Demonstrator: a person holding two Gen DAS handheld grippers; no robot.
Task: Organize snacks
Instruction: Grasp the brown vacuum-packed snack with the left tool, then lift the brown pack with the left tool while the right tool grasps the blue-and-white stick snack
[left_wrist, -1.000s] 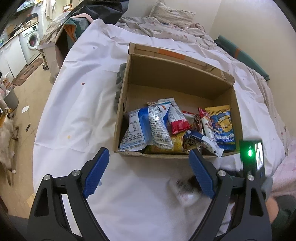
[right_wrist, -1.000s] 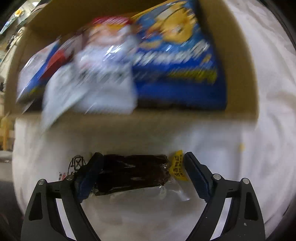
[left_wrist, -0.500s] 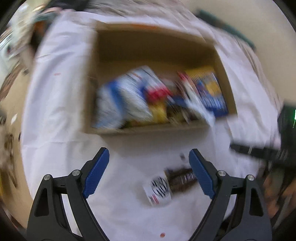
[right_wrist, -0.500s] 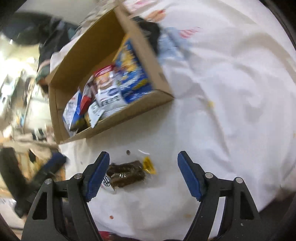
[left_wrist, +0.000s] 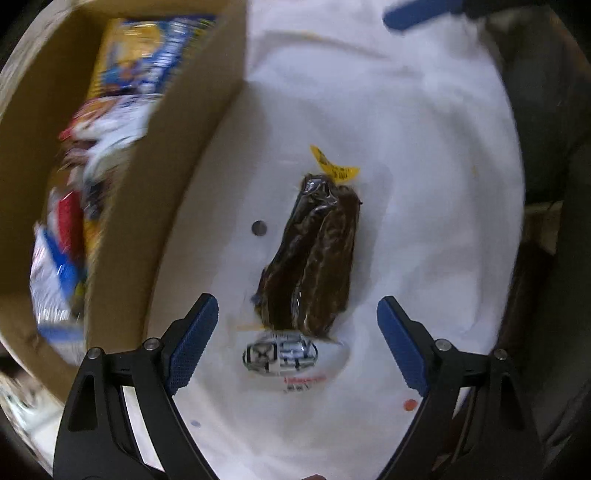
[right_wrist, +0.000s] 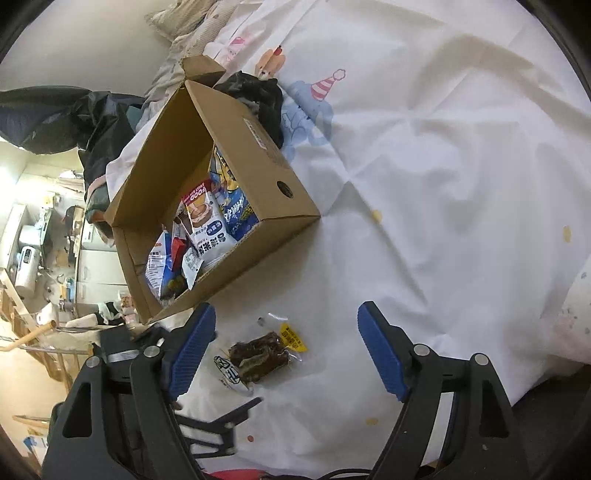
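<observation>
My left hand-held gripper (left_wrist: 297, 338) points straight down over the last loose snack, a dark brown snack pack (left_wrist: 314, 254) in clear film, lying flat on the white bed sheet (left_wrist: 424, 166) just beside the cardboard box (left_wrist: 155, 206); its fingers stand wide apart with nothing between the pads. My right hand-held gripper (right_wrist: 286, 345) hangs farther off, its jaws opening, empty as well. I judge the pack light and a little squashy, its film slick and crinkly, so a pinch on the clear flap or the yellow tag (left_wrist: 334, 168) would likely slip or tear. Better to close across the thick brown middle, on its two long sides, with gentle pressure. The soft bedding beneath will give, so I should go low enough to get the pads around the bulk. The left view shows the pack's gloss, ridges and printed end close up, but the box only as a blur. The right view shows the whole box, its raised flap and the snacks (right_wrist: 207, 225) already stacked inside, plus dark clothing (right_wrist: 262, 99) behind it.
</observation>
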